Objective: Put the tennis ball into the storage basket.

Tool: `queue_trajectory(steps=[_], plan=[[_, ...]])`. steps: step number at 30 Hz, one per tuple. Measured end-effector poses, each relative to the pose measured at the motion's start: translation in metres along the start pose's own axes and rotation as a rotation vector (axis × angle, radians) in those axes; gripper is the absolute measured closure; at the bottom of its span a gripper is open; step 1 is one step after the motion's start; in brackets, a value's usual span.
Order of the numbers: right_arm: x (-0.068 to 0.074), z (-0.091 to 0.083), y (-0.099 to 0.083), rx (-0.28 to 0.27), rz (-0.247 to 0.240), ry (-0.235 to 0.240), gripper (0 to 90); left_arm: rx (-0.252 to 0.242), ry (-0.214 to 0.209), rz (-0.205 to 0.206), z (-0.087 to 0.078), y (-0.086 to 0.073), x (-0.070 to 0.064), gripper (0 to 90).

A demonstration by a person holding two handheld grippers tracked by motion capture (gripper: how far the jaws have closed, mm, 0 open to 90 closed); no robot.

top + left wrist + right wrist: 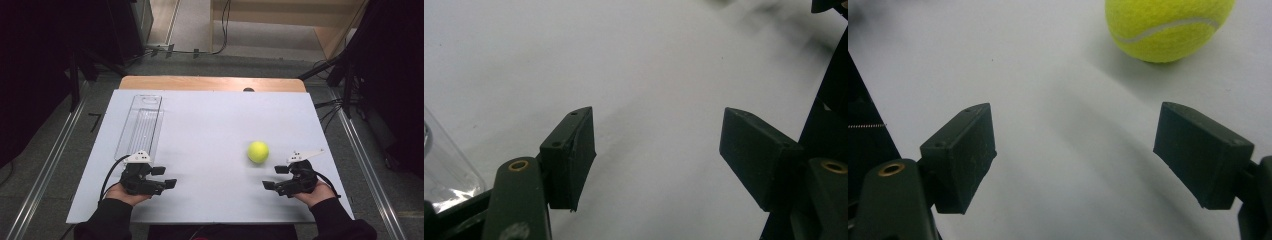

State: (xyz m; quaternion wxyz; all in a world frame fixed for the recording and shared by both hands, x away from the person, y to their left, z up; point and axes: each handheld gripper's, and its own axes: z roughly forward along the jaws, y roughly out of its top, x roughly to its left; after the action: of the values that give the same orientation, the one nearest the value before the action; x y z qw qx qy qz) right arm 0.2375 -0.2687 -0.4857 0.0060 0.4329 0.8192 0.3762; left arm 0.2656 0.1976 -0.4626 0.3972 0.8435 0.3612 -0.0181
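Note:
A yellow-green tennis ball (258,151) lies on the white table sheet (210,135), right of centre. My right gripper (275,177) rests near the front right, open, just below and right of the ball. In the right gripper view the ball (1168,27) sits beyond my empty jaws, toward the upper right. My left gripper (164,177) is open at the front left with nothing between its jaws. A clear plastic tube-shaped container (140,125) lies flat just beyond it; its rounded end (444,170) shows at the left of the left gripper view.
The white sheet covers a wooden table whose far edge (212,83) shows at the back. Grey floor with metal rails (47,165) flanks both sides. Cables and dark stands (345,85) are at the back right.

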Motion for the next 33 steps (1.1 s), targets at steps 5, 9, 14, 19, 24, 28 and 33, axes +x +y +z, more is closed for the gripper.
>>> queue_trajectory(steps=[5, 9, 14, 19, 24, 28, 33], plan=[[-0.0005, 0.0013, 0.0003, 0.008, 0.002, -0.001, 14.8, 0.017, -0.025, -0.031, 0.0010, 0.0011, 0.0019, 29.1], [-0.0014, 0.0011, 0.0002, 0.010, 0.007, 0.005, 14.8, 0.018, -0.025, -0.031, 0.0012, 0.0013, 0.0015, 29.1], [-0.0023, 0.0008, 0.0004, 0.008, 0.010, 0.007, 14.8, 0.005, -0.026, -0.021, 0.0004, 0.0011, 0.0011, 29.1], [-0.0022, -0.0013, 0.0013, 0.002, 0.004, 0.000, 14.7, -0.001, -0.021, -0.005, -0.0003, 0.0003, -0.0003, 29.1], [-0.0028, -0.0031, 0.0022, -0.006, -0.005, 0.000, 14.7, -0.018, -0.024, -0.004, -0.0015, 0.0002, -0.0004, 29.1], [-0.0022, -0.0034, 0.0036, -0.004, -0.010, 0.005, 14.7, -0.032, -0.023, -0.006, -0.0017, -0.0003, -0.0001, 29.1], [-0.0005, -0.0031, 0.0057, 0.001, -0.021, 0.008, 14.7, -0.037, -0.025, -0.008, -0.0022, -0.0007, 0.0004, 29.1]])
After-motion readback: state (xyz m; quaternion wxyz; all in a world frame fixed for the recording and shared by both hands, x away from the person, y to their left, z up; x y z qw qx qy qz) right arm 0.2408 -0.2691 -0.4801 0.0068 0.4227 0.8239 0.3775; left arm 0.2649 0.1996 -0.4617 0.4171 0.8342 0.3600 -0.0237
